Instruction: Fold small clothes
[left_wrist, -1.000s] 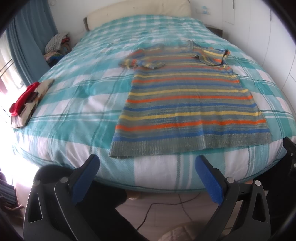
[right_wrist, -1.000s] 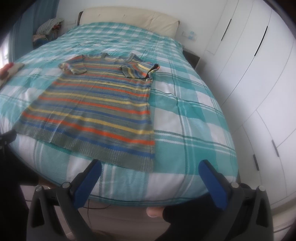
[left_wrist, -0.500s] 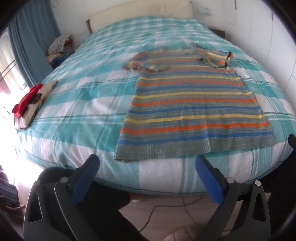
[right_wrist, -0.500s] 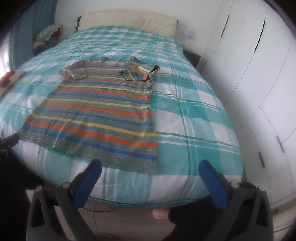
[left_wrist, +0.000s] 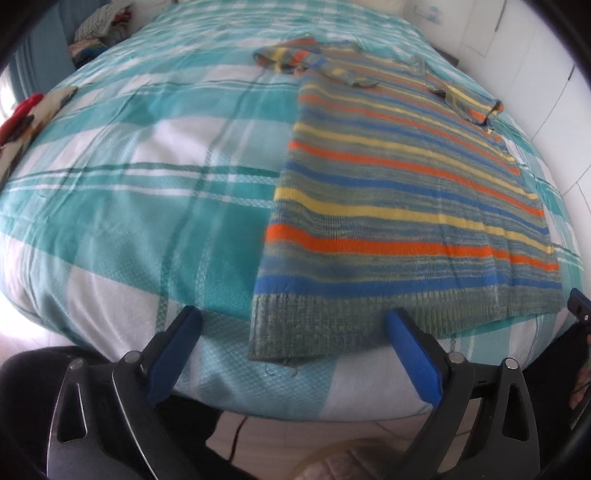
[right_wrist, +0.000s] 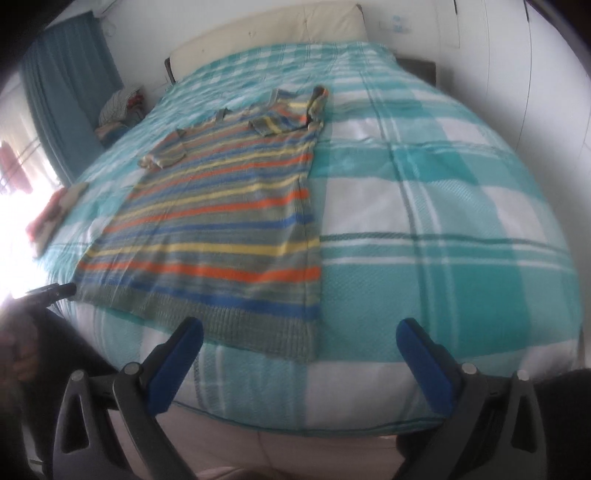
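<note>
Nearing striped shirt (left_wrist: 399, 206) hem | both grippers lower | left gripper (left_wrist: 293, 325) closing

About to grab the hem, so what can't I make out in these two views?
- Striped top: motion blur hides whether the left jaws, now closing, touch its hem.
- Clothes pile: far, small, cut by the left view's rim.
- Red item: washed out by window glare, right view.

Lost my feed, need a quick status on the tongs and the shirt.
Left tongs closing, nothing between them; right tongs open, empty. Striped shirt flat on bed, sleeves folded in. Hem corners unobstructed.
</note>
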